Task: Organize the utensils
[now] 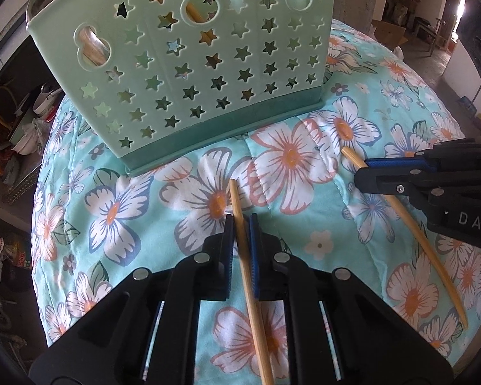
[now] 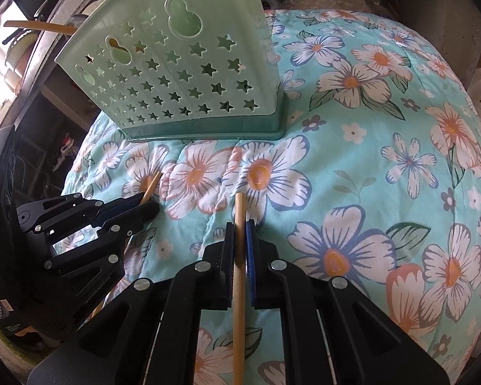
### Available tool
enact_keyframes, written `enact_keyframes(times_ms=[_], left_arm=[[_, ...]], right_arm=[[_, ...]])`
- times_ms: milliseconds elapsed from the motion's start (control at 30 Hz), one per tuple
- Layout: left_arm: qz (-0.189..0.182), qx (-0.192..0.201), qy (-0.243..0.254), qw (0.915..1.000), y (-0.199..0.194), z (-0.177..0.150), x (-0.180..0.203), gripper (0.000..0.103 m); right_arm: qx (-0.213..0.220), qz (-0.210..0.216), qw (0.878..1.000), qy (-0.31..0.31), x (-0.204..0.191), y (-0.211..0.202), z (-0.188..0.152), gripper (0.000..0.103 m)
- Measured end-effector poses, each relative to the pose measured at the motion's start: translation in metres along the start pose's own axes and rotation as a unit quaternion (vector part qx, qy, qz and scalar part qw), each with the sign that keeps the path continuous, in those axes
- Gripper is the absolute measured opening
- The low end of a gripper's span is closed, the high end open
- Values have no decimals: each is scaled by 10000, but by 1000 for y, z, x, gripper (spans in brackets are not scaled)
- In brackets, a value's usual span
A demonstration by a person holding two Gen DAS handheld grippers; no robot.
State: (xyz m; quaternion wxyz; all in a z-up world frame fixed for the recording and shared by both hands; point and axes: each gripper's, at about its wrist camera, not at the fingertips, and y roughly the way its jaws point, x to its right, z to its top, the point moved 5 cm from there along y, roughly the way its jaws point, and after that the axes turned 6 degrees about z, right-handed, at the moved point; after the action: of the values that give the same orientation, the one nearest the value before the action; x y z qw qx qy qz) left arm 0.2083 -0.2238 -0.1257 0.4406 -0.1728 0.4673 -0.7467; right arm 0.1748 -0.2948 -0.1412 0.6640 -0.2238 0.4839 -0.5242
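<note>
Chopsticks, 2 slim pale bamboo sticks, lie on the quilt, each already pinched by a gripper. Nearest in left wrist view: left gripper (image 1: 240, 221) w/ black jaws and blue pads clenched on the left chopstick (image 1: 251, 288), stick running between the pads, tip poking out ahead toward the holder. It sits slightly skewed between the pads, not parallel, so could pivot on lifting.

Right gripper (image 2: 240, 227) likewise clamped on the right chopstick (image 2: 239, 288), stick centred and nearly in line w/ the fingers; the cleaner grip of the 2. From the left cam the same gripper shows at the right edge, holding its stick near the front end, long tail trailing back on the cloth.

Both sticks rest on the turquoise quilted cloth w/ white-and-orange flower print (image 1: 304, 166); soft, lumpy surface, prob why the grippers come in steeply from above, to dig the pads under thin sticks.

Further back: mint-green plastic utensil holder w/ star cut-outs and darker base (image 1: 182, 64), upright on the cloth, well apart from both tips. Wooden sticks show through its holes, so some utensils are prob already in. Judged step: lift both, drop into the holder.

Beyond: cluttered shelves, dim, detail unclear.
</note>
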Motion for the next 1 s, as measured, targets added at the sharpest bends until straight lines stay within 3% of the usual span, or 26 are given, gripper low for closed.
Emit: enact_keyframes(times_ms=[1000], left_arm=[[211, 646, -119, 9976, -66, -1, -16, 6]], right_arm=[[538, 99, 9983, -208, -18, -52, 9, 7]])
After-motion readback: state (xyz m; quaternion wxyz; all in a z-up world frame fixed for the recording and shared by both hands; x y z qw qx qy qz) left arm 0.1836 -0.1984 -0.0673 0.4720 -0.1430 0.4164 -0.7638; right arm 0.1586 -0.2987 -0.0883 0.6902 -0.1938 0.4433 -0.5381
